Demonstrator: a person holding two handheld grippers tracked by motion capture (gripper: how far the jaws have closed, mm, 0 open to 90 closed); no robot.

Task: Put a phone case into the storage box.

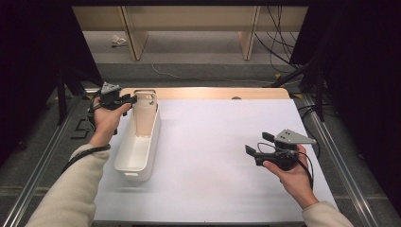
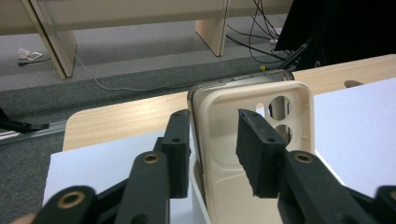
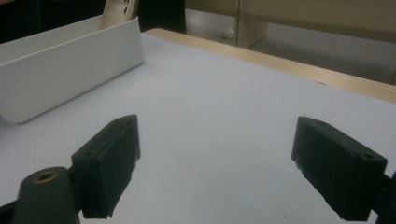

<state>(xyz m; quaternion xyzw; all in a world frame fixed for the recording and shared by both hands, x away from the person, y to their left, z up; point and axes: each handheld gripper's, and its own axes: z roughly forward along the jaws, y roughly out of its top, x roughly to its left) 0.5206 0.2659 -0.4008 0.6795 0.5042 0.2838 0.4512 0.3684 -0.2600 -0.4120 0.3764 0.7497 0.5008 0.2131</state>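
White matting covers the table (image 1: pixel 213 156), a phone case standing in the bin at its far left.

Nearest, the right gripper (image 1: pixel 259 144) hovers over bare mat at right, jaws spread wide on nothing. Farther left, the long white plastic bin (image 1: pixel 137 146) holds the beige moulded phone case (image 2: pixel 252 116) upright against its far end. The left gripper (image 2: pixel 212 140) straddles the case's edge, jaws parted, pads seemingly clear of it. Unsupported, the case could likely tip or slide down into the bin if a jaw nudges it on withdrawal.
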